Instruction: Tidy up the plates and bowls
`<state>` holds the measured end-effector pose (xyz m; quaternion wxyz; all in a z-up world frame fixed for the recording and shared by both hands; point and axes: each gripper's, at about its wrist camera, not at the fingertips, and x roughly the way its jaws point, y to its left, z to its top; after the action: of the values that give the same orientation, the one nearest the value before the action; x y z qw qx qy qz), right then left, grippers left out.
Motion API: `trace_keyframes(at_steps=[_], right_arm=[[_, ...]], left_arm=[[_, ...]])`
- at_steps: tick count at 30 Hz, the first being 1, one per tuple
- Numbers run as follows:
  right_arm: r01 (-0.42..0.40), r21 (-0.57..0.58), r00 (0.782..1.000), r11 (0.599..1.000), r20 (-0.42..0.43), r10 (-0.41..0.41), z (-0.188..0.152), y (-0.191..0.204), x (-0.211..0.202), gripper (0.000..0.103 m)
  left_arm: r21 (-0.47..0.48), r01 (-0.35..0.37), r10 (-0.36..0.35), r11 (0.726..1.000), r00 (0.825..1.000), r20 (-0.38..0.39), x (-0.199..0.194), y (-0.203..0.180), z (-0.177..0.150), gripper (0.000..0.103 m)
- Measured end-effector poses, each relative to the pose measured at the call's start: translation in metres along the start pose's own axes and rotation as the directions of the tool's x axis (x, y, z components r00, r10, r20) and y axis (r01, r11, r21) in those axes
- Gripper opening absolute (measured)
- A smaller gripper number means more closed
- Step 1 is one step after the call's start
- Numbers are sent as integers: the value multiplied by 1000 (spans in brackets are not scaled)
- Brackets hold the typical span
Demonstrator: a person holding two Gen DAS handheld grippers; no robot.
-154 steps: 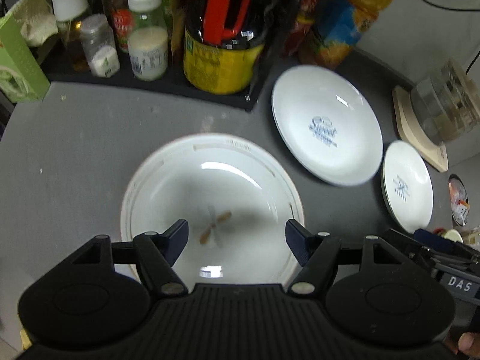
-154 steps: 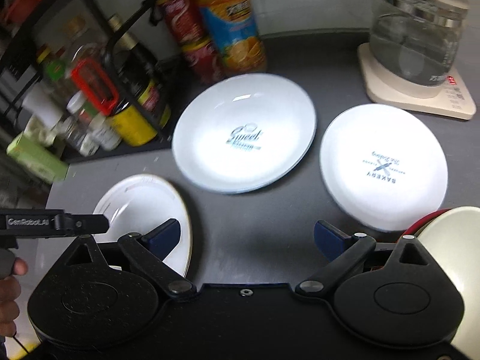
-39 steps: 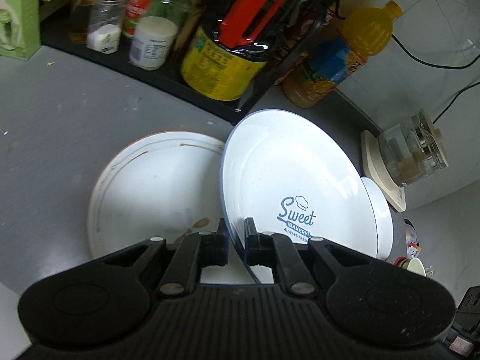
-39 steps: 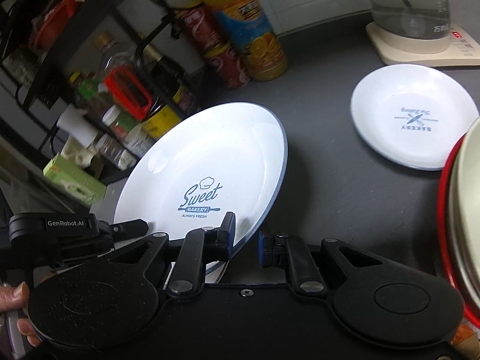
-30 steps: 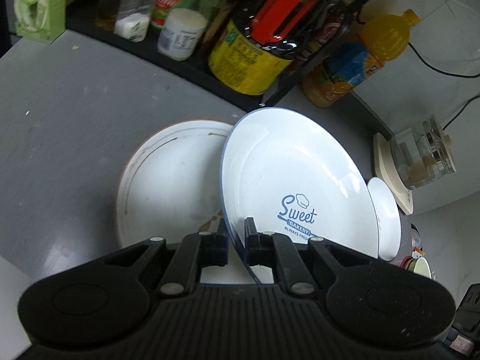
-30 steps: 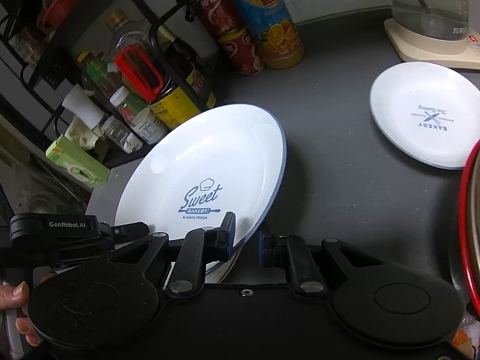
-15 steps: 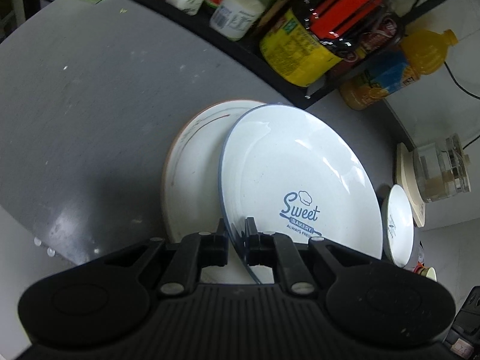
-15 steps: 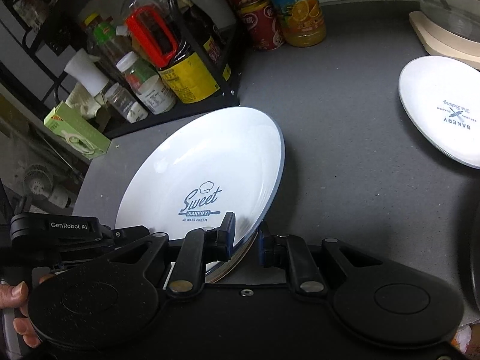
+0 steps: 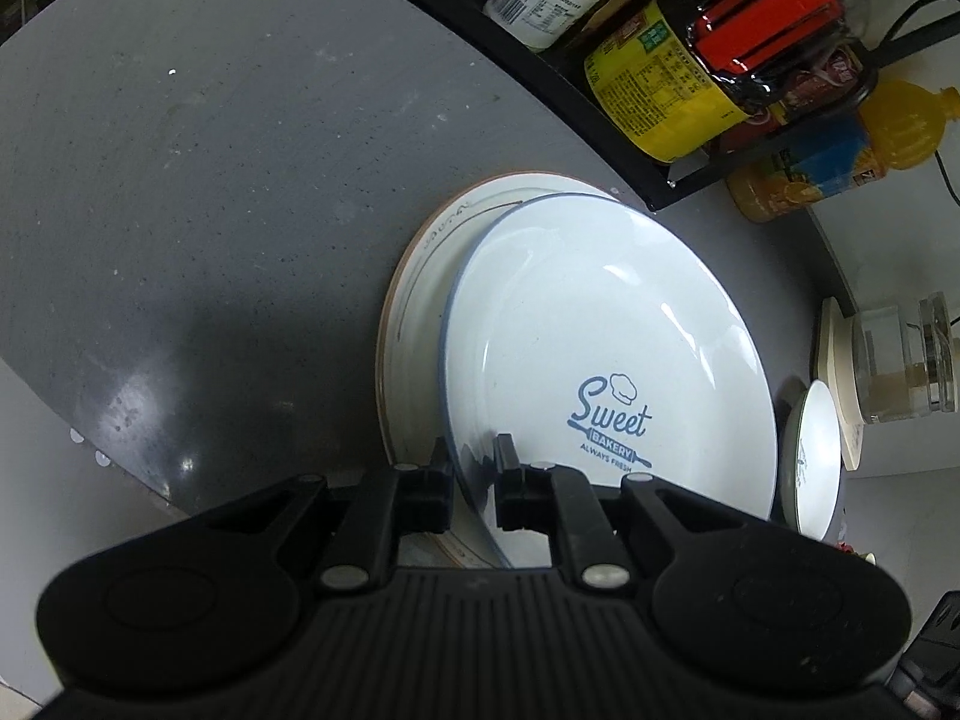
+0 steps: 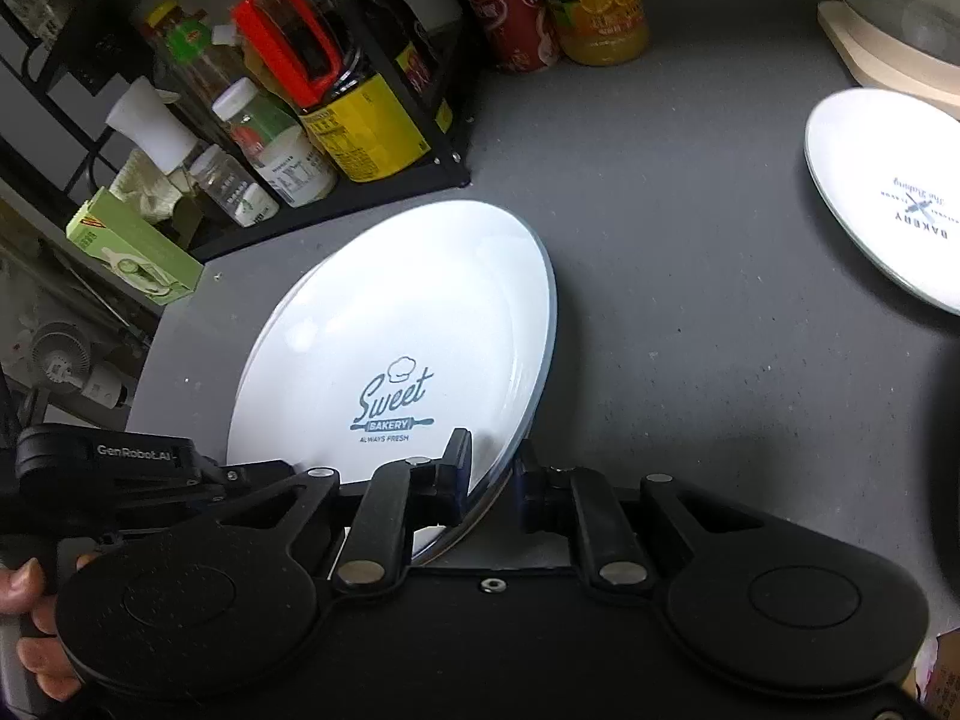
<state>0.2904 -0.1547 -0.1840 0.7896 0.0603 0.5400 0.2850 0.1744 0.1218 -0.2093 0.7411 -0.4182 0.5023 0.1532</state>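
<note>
Both grippers grip the near rim of the white blue-rimmed "Sweet Bakery" plate (image 9: 600,348). My left gripper (image 9: 474,480) is shut on its left near edge, my right gripper (image 10: 492,474) on its right near edge. The plate (image 10: 390,324) lies low over the larger brown-rimmed plate (image 9: 420,300), offset slightly right; whether it rests on it I cannot tell. A smaller "Bakery" plate (image 10: 888,192) lies on the grey counter to the right, also seen in the left wrist view (image 9: 813,456).
A black rack with jars and bottles (image 10: 312,108) stands behind the plates. An orange juice bottle (image 10: 594,0) and cans (image 10: 510,24) stand at the back. A glass kettle on a beige base (image 9: 894,360) is at the right. The counter edge (image 9: 90,456) is at the left.
Both grippers have carried the Sweet Bakery plate left and down until it nearly covers the brown-rimmed plate. The grip has not changed.
</note>
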Motion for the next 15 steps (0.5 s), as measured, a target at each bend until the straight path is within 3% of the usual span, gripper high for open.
trace_keyframes(at_steps=[7, 11, 15], right_arm=[[19, 22, 1000, 1000, -16, -19, 1, -3, 2, 11], [29, 21, 999, 999, -27, -28, 2, -2, 3, 11], [37, 13, 999, 999, -29, -36, 2, -2, 5, 11]], left_arm=[[12, -30, 31, 999, 994, -101, 0, -6, 15, 12], [35, -34, 37, 999, 997, -68, -13, -9, 25, 26], [57, -56, 56, 997, 998, 12, -25, -14, 35, 41]])
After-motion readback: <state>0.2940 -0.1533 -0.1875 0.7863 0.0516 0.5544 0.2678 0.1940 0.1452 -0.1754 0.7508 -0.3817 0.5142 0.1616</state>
